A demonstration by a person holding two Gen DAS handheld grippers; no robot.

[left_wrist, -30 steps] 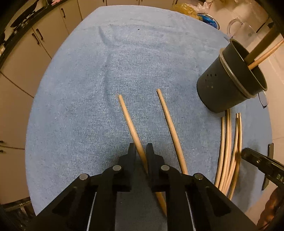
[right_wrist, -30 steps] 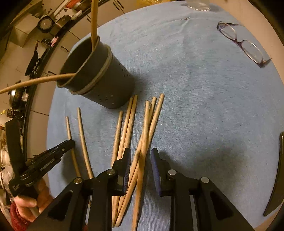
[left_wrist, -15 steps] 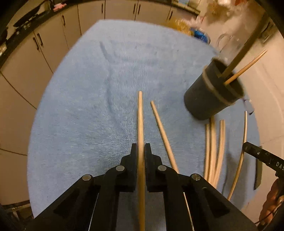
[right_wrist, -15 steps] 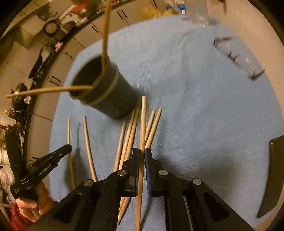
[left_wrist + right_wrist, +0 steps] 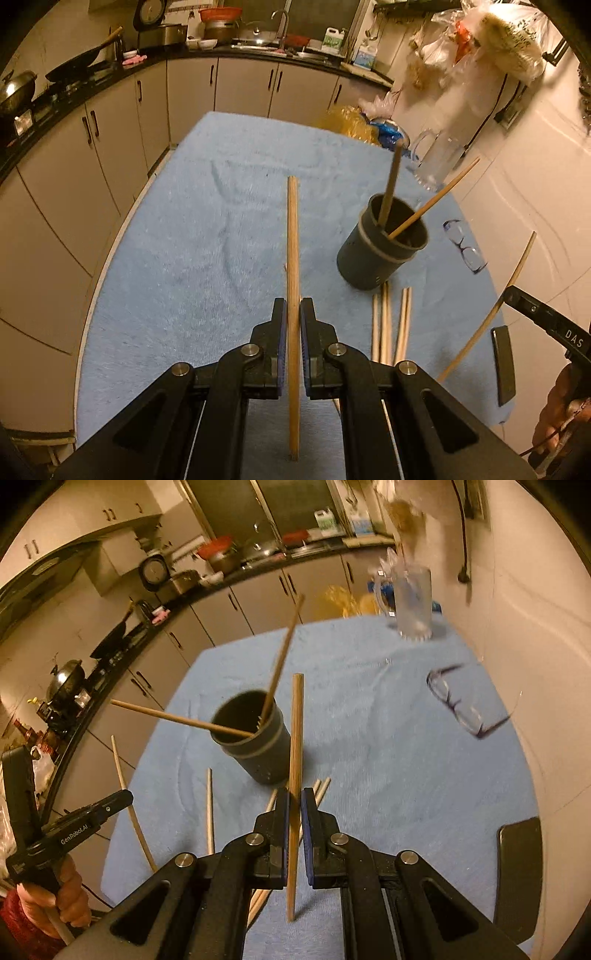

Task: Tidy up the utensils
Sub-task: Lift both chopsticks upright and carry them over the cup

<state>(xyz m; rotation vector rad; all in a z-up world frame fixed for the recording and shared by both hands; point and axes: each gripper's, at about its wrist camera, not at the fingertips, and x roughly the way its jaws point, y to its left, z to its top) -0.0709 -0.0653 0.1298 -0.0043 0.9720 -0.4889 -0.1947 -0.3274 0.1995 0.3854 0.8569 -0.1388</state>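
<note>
Jaws of the left gripper are clamping one pale wooden chopstick left of the dark round plastic utensil holder; the right gripper is pinching another wooden chopstick just before that holder, above loose chopsticks lying at its base on the blue towel.

Dim warm light, fisheye-warped edges

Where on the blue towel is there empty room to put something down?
The blue towel lies bare left of the dark round utensil cup, out to the cabinet-side edge. Another bare patch lies between the cup and the clear glass jug. It is crowded in front of the cup, where loose wooden chopsticks lie, and by the eyeglasses.
</note>
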